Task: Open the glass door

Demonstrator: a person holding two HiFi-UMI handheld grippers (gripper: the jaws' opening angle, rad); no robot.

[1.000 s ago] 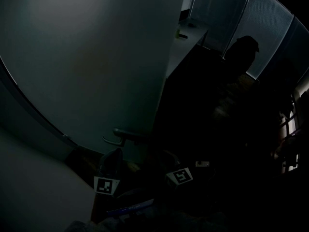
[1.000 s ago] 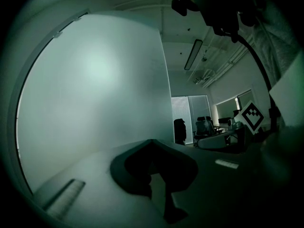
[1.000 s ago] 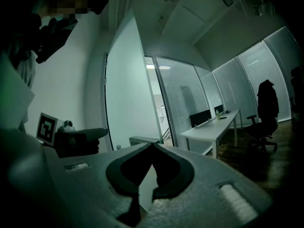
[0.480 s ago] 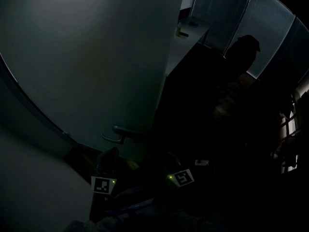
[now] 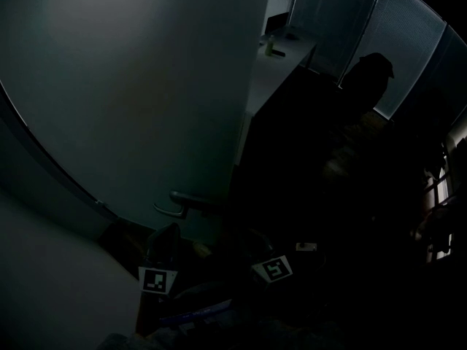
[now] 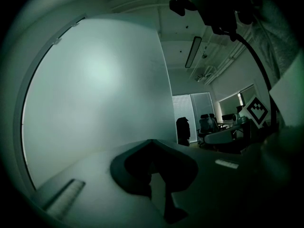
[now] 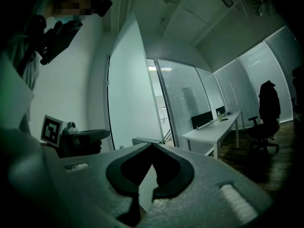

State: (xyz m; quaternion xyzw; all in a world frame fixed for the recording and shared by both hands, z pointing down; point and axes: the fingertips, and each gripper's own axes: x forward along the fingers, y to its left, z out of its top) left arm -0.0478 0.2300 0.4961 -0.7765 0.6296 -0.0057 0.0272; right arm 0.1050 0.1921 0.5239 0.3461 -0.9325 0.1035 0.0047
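The frosted glass door (image 5: 139, 86) fills the left of the head view, with a lever handle (image 5: 179, 201) low on its free edge. My left gripper (image 5: 166, 240) hangs just below that handle, its marker cube (image 5: 159, 279) nearer the camera. In the left gripper view its jaws (image 6: 152, 141) are shut with nothing seen between them, pointing along the door pane (image 6: 95, 99). My right gripper (image 5: 252, 245) is to the right, dim in the dark. Its jaws (image 7: 152, 145) are shut and empty, facing the door (image 7: 126, 94) edge-on.
The room is very dark. A long white desk (image 5: 286, 58) stands beyond the door's edge, with blind-covered glass partitions (image 5: 408, 42) behind it. A dark coat on a stand (image 7: 269, 99) and an office chair (image 7: 260, 127) are at the right.
The door's free edge has shifted slightly left in the head view, showing a little more of the desk. Both grippers stay about where they were.
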